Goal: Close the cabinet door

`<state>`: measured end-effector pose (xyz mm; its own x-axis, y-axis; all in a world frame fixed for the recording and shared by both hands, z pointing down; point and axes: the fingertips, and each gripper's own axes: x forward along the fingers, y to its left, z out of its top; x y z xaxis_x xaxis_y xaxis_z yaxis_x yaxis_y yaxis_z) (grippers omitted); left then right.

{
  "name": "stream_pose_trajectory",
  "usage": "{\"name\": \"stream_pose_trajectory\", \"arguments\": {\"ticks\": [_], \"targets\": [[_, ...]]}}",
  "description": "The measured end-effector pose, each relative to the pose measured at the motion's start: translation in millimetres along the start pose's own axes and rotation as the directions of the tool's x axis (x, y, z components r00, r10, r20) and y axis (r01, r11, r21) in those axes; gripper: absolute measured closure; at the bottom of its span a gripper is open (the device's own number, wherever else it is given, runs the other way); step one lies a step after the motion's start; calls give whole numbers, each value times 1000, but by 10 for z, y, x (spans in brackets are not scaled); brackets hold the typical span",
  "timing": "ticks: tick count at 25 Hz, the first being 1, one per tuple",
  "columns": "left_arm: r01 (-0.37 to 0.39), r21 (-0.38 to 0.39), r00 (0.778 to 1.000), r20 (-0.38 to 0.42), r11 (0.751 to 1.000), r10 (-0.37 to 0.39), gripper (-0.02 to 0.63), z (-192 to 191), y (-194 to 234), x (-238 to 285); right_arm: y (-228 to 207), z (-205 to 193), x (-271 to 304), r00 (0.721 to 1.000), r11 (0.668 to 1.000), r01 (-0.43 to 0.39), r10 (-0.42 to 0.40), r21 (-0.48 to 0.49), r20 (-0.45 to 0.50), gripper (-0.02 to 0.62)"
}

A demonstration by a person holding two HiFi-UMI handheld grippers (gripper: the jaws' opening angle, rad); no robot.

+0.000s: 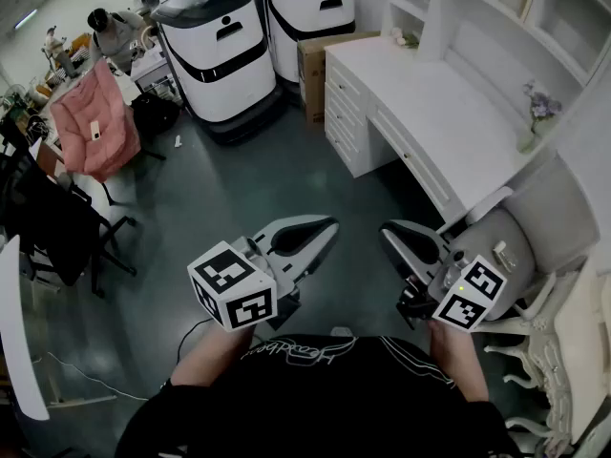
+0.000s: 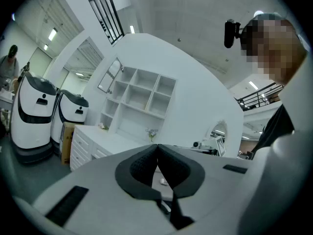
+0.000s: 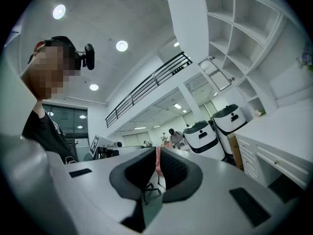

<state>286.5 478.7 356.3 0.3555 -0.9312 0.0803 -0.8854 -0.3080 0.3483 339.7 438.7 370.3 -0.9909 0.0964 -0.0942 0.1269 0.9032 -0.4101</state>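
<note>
A white shelf cabinet (image 2: 139, 94) stands on a white desk (image 1: 430, 103) at the right of the room. At its upper left, a small framed door (image 2: 113, 75) hangs open; this door (image 3: 215, 74) also shows in the right gripper view. Both grippers are held close to my body over the grey floor, well short of the desk. My left gripper (image 1: 329, 225) (image 2: 156, 146) is shut, tips touching, with nothing held. My right gripper (image 1: 389, 229) (image 3: 157, 149) is likewise shut and empty.
Two white-and-black robot units (image 1: 224, 55) (image 1: 310, 8) and a cardboard box (image 1: 315, 65) stand at the back. A pink cloth (image 1: 91, 122) drapes a chair at left, near a black office chair (image 1: 48, 218). A white padded chair (image 1: 535, 246) sits at my right. A person (image 1: 110, 31) stands far left.
</note>
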Motion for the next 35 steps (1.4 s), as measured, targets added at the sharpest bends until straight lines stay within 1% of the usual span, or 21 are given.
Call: {"name": "stream_pose_trajectory", "arguments": {"ticks": [4, 14, 18, 22, 24, 26, 30, 35], "targets": [[-15, 10, 1000, -3, 1000, 15, 586, -82, 1, -99, 80, -100, -1, 1000, 1000, 15, -15, -3, -13, 540], [34, 3, 999, 12, 999, -34, 586, -104, -25, -330, 315, -249, 77, 998, 998, 55, -56, -19, -39, 540], [43, -1, 999, 4, 999, -43, 586, -203, 68, -460, 379, -403, 158, 994, 996, 73, -77, -55, -84, 540], [33, -8, 999, -7, 999, -33, 586, -226, 194, -597, 373, -552, 243, 988, 994, 101, -104, -29, -115, 540], [38, -2, 999, -3, 999, -38, 586, -219, 228, -666, 389, -625, 273, 984, 993, 112, -115, -28, -137, 540], [40, 1, 999, -5, 999, -40, 586, -229, 287, -713, 407, -664, 307, 983, 992, 118, -122, -31, -138, 539], [47, -18, 999, 0, 999, -47, 586, -244, 391, -726, 419, -700, 362, 984, 993, 115, -118, -24, -134, 540], [47, 4, 999, -3, 999, -47, 586, -181, 517, -596, 272, -582, 518, 989, 996, 81, -85, -35, -120, 539]]}}
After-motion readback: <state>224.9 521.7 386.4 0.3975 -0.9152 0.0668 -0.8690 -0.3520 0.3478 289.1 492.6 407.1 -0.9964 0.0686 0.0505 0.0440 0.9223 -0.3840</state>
